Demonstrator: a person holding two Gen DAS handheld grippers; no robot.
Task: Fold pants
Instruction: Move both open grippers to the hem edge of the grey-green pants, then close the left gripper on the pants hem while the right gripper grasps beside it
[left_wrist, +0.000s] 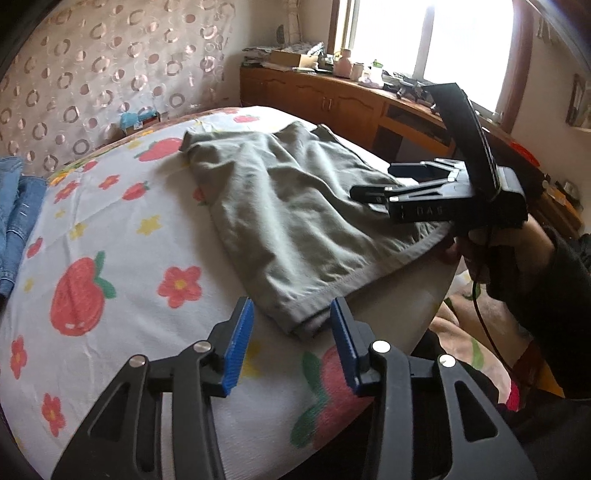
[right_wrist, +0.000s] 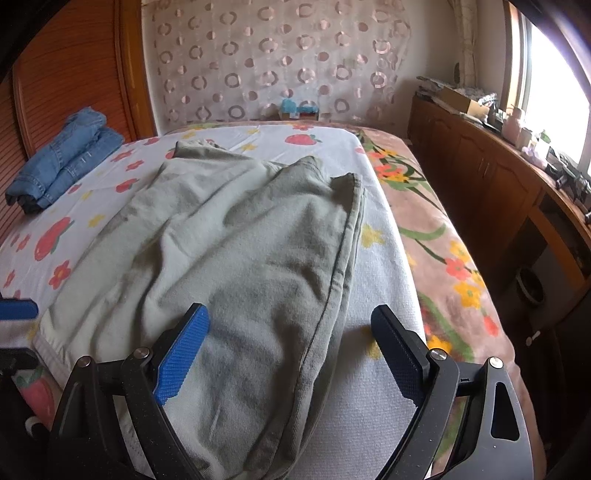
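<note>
Two open grippers face one pair of pants (right_wrist: 236, 251), which lies spread on the strawberry-print sheet (left_wrist: 110, 236) of the bed, its near end reaching the mattress edge closest to me. I judge the cloth soft, light and limp: it wrinkles freely, sags over the edge and will drape from wherever I pinch it, so it needs two holds at once to stay square. It looks matte and slightly napped, so I expect it to grip the ribbed blue pads rather than slide.

My left gripper (left_wrist: 291, 347) has its fingers released, spread on either side of the near hemmed corner without touching it. My right gripper (right_wrist: 291, 354) is also released, hovering wide over the stitched side seam. I would take the hem corner with the left and the doubled seam edge with the right, since those thicker folded edges should hold best.

The pants are pale grey-green, creased, apparently already doubled lengthwise, with a darker stitched seam along the right edge. Folded blue jeans (right_wrist: 62, 158) sit well apart at the far left of the bed.
</note>
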